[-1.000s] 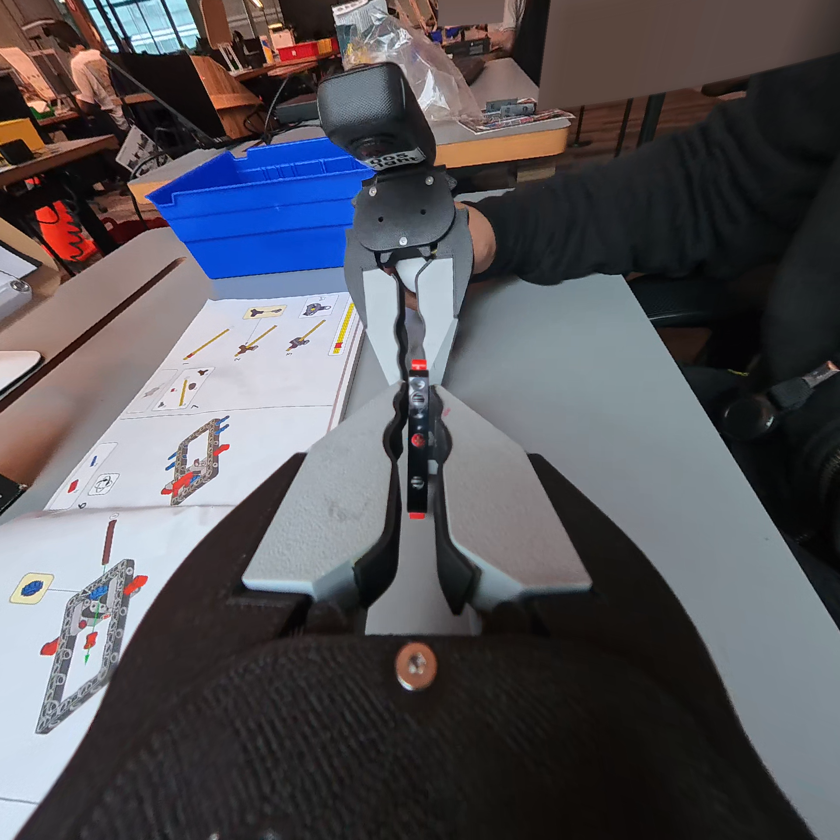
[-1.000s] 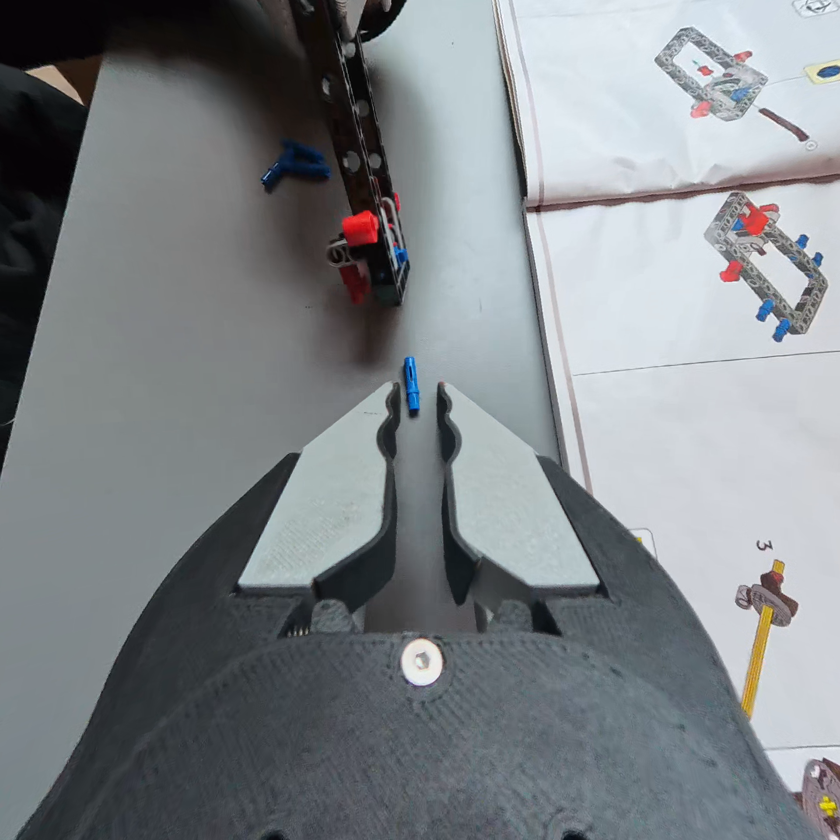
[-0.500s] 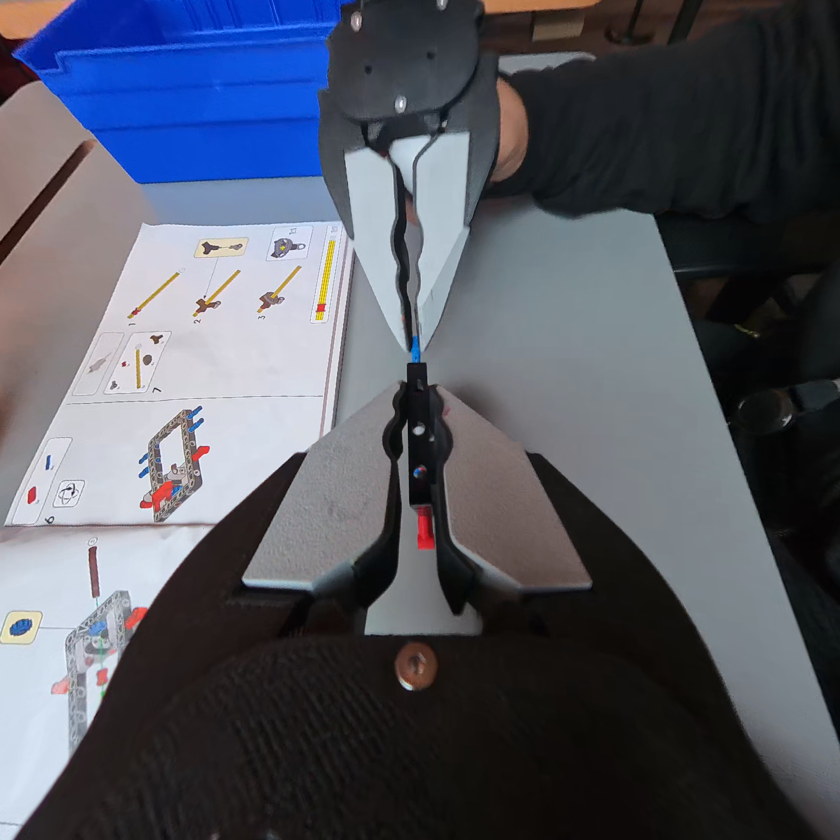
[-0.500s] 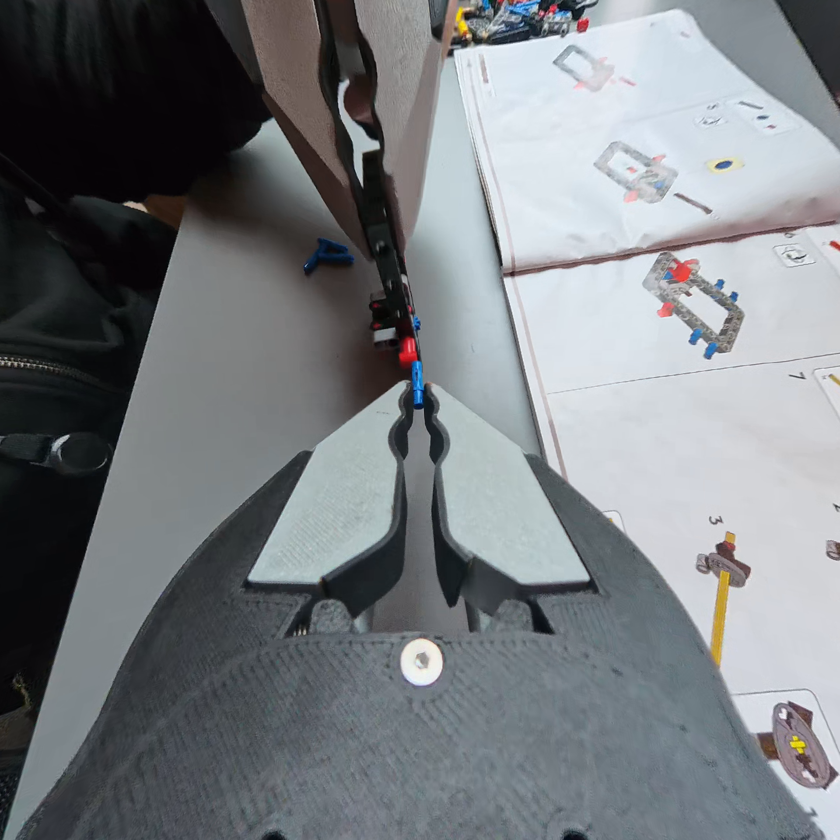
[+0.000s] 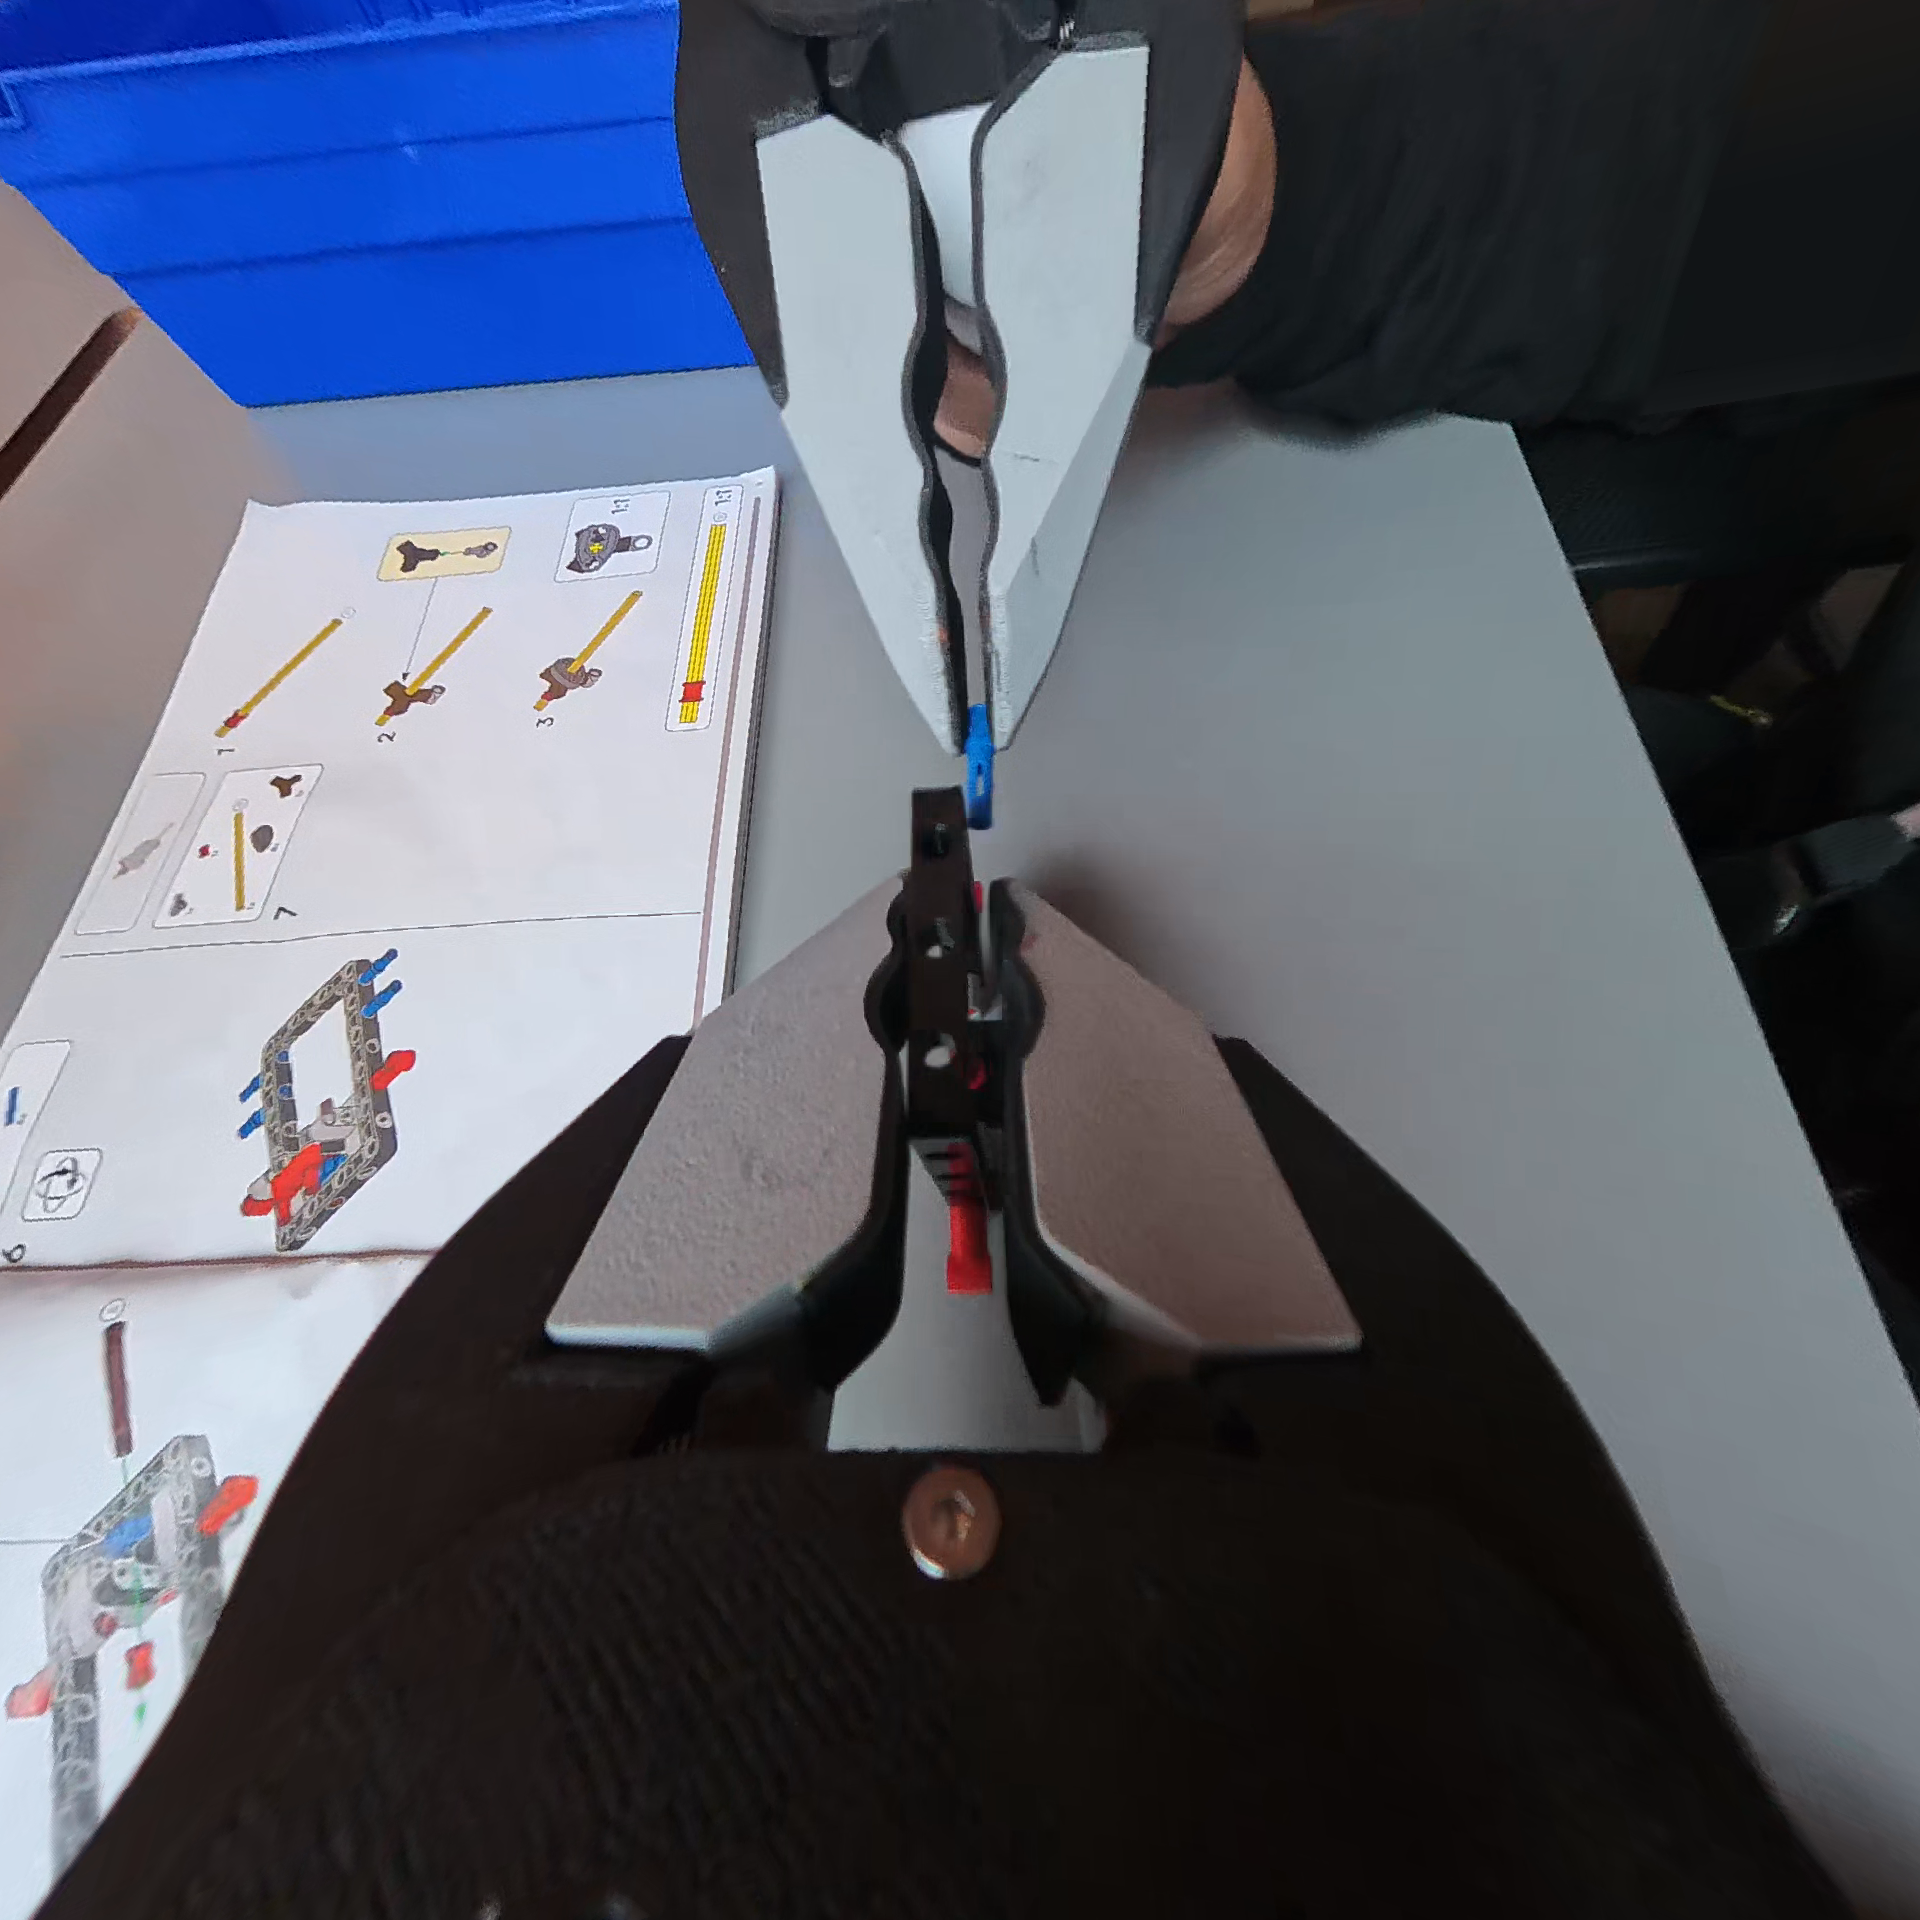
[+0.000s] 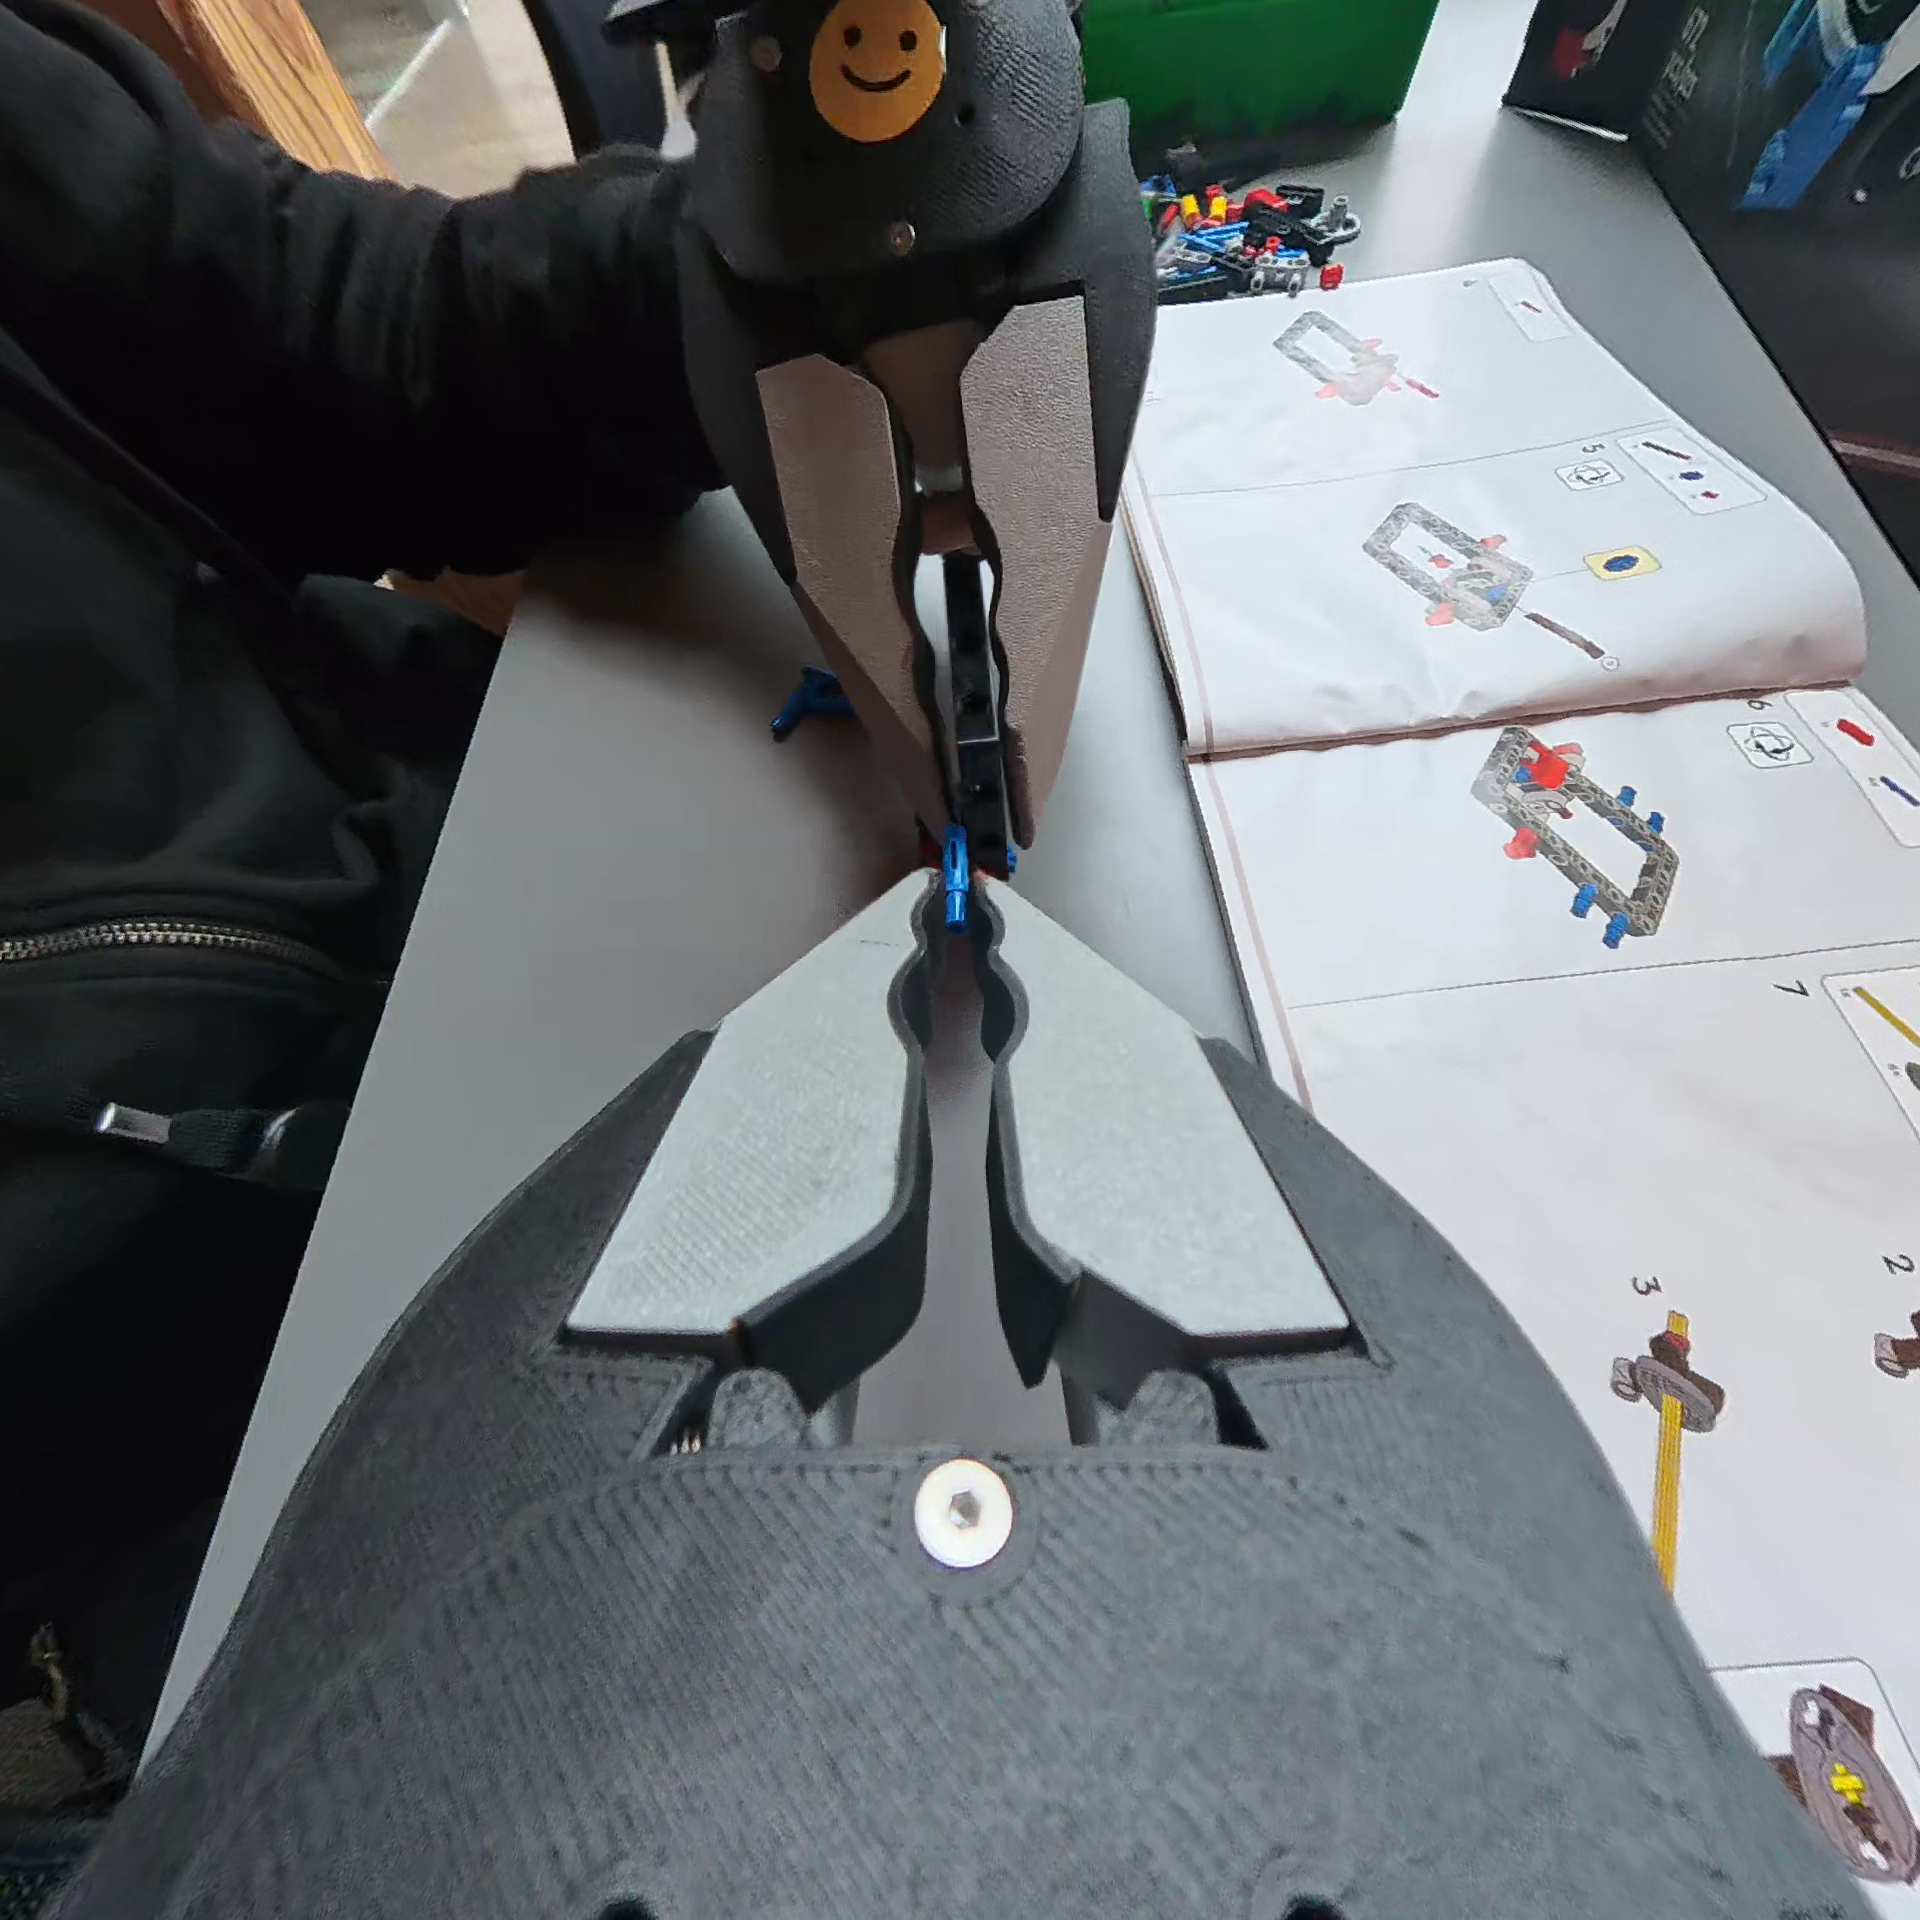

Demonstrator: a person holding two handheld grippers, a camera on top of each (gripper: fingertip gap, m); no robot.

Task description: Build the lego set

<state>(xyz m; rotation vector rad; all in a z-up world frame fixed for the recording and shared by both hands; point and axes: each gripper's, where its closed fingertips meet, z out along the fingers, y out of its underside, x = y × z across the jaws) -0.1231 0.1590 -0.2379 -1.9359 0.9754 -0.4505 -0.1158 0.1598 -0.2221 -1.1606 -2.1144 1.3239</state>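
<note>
My left gripper (image 5: 951,894) is shut on a black lego frame (image 5: 938,997) with red pins, held edge-on above the grey table. My right gripper (image 6: 956,899) is shut on a small blue pin (image 6: 954,883) that sticks out of its tips. The two grippers face each other tip to tip. In the left wrist view the right gripper (image 5: 971,732) comes in from above, and the blue pin (image 5: 978,769) sits just beside the frame's top end. In the right wrist view the left gripper (image 6: 971,831) holds the frame (image 6: 975,707), and the pin's far end reaches the frame's near end.
An open instruction booklet (image 5: 468,831) lies on the table; it also shows in the right wrist view (image 6: 1558,1039). A blue bin (image 5: 364,187) stands behind it. A loose blue piece (image 6: 805,704) lies near the table edge. A pile of loose pieces (image 6: 1247,234) lies by a green bin (image 6: 1247,62). My two grippers' fingertips are within a few centimetres of each other.
My right gripper shut on the blue pin that lay on the table, lifted it and brought it to the frame's end. The left gripper turned the frame towards it.
</note>
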